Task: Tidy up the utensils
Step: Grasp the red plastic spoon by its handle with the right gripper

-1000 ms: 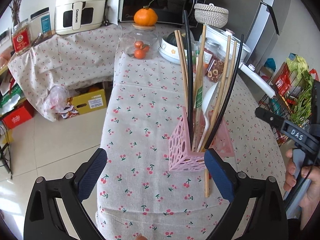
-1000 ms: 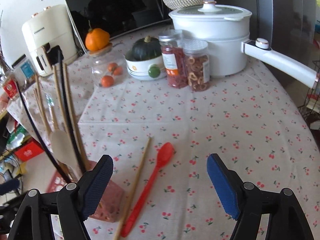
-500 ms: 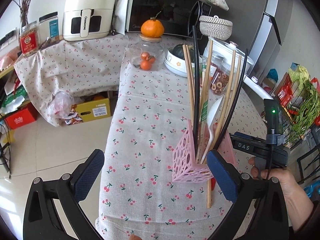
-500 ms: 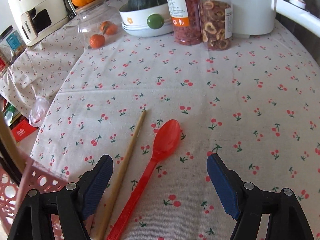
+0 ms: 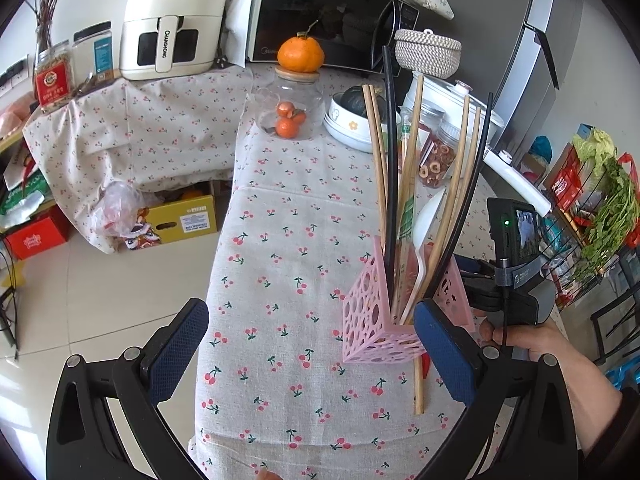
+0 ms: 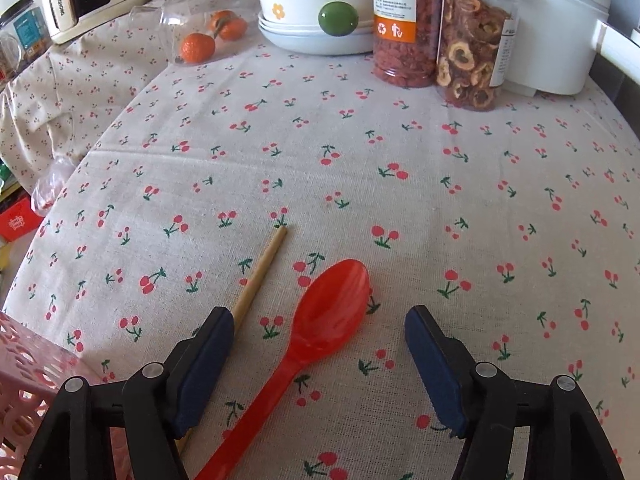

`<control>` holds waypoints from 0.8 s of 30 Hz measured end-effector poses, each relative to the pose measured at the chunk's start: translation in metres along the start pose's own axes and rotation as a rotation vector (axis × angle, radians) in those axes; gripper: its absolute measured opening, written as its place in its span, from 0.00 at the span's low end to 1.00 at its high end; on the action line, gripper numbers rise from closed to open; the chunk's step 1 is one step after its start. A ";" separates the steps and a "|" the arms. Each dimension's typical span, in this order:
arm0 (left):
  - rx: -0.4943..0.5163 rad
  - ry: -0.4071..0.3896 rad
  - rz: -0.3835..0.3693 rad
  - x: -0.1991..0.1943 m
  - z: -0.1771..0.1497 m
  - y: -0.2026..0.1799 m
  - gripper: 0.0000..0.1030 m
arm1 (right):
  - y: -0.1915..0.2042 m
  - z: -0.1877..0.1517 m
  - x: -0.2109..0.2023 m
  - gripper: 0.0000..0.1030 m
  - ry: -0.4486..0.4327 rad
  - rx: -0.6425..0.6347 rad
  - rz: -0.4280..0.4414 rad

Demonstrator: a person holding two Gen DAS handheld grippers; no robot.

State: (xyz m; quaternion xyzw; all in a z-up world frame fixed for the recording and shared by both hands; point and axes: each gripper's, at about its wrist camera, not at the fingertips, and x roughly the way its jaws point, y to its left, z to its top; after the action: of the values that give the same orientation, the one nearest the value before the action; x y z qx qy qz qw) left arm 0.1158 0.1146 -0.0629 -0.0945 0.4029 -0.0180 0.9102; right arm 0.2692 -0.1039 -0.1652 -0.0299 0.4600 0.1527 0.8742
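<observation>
A pink perforated holder (image 5: 374, 320) stands on the cherry-print tablecloth and holds several wooden and black chopsticks and a white spoon. My left gripper (image 5: 308, 352) is open and empty, just in front of the holder. In the right wrist view a red plastic spoon (image 6: 320, 320) lies flat on the cloth, its bowl between the open fingers of my right gripper (image 6: 318, 364). A single wooden chopstick (image 6: 260, 276) lies beside the spoon on its left, passing under the left finger. The holder's corner (image 6: 24, 364) shows at the lower left.
At the back stand a white bowl stack with a squash (image 6: 320, 20), two jars of dried fruit (image 6: 440, 28), a white pot (image 6: 560, 24) and a glass jar of oranges (image 5: 290, 108). The table edge drops to the floor on the left.
My right gripper has moved down and forward over the red spoon, which now lies between its fingers. My left gripper has pulled back a little; the holder has not moved.
</observation>
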 end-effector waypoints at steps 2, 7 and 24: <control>0.005 -0.001 0.001 -0.001 0.000 -0.002 1.00 | 0.003 -0.002 0.000 0.63 0.009 -0.041 -0.042; 0.026 0.007 -0.005 -0.004 -0.003 -0.006 1.00 | 0.005 -0.005 -0.003 0.56 0.029 -0.080 -0.039; 0.217 0.291 -0.146 0.005 -0.059 -0.088 0.99 | -0.043 -0.035 -0.050 0.07 0.208 0.062 -0.005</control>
State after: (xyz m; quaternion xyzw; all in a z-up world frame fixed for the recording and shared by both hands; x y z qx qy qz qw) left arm 0.0793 0.0179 -0.0886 -0.0213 0.5181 -0.1407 0.8434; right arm 0.2273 -0.1639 -0.1482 -0.0196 0.5527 0.1322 0.8226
